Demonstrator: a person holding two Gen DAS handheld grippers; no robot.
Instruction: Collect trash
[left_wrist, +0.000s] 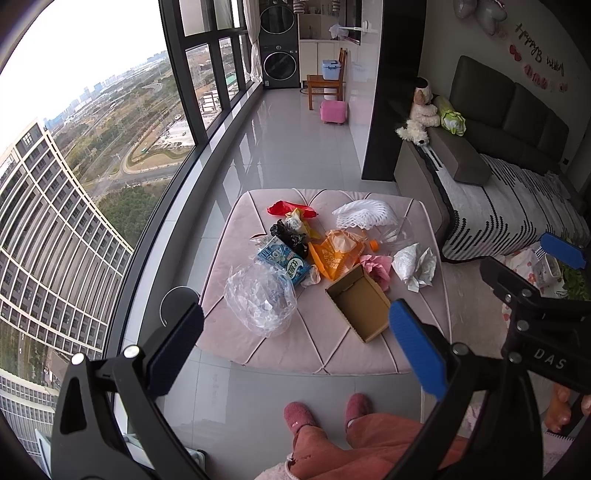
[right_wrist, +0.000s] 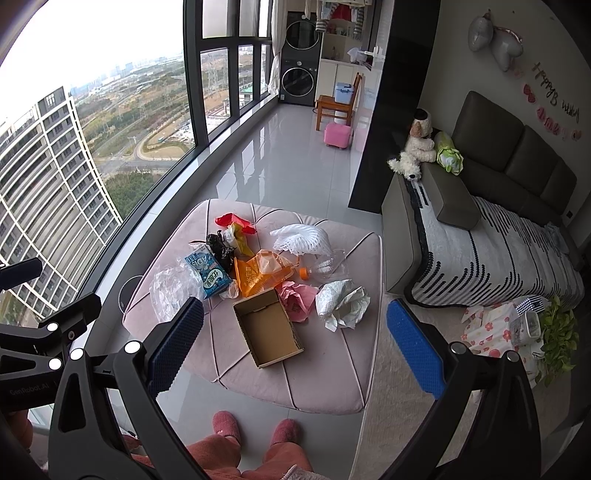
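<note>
A pink cushioned ottoman (left_wrist: 332, 354) (right_wrist: 332, 387) holds a pile of trash: an open brown cardboard box (left_wrist: 360, 304) (right_wrist: 267, 330), clear crumpled plastic (left_wrist: 258, 299) (right_wrist: 171, 288), a blue carton (left_wrist: 284, 260) (right_wrist: 208, 271), an orange bag (left_wrist: 334, 254) (right_wrist: 258, 273), crumpled white paper (left_wrist: 413, 266) (right_wrist: 343, 301), pink paper (left_wrist: 378, 267) (right_wrist: 299, 299), white foam netting (left_wrist: 364, 214) (right_wrist: 301, 238), a red wrapper (left_wrist: 288, 208) (right_wrist: 232, 221) and a black bag (left_wrist: 290, 236) (right_wrist: 221, 249). My left gripper (left_wrist: 295, 354) and right gripper (right_wrist: 295, 350) are both open and empty, held above the ottoman's near edge.
A tall window runs along the left. A grey sofa (left_wrist: 517, 122) (right_wrist: 517, 177) with a striped throw and plush toys stands at the right. A pink stool (left_wrist: 334, 110) (right_wrist: 338, 134), a wooden chair and stacked washers are at the far end. My slippered feet (left_wrist: 299, 417) stand on the tiled floor.
</note>
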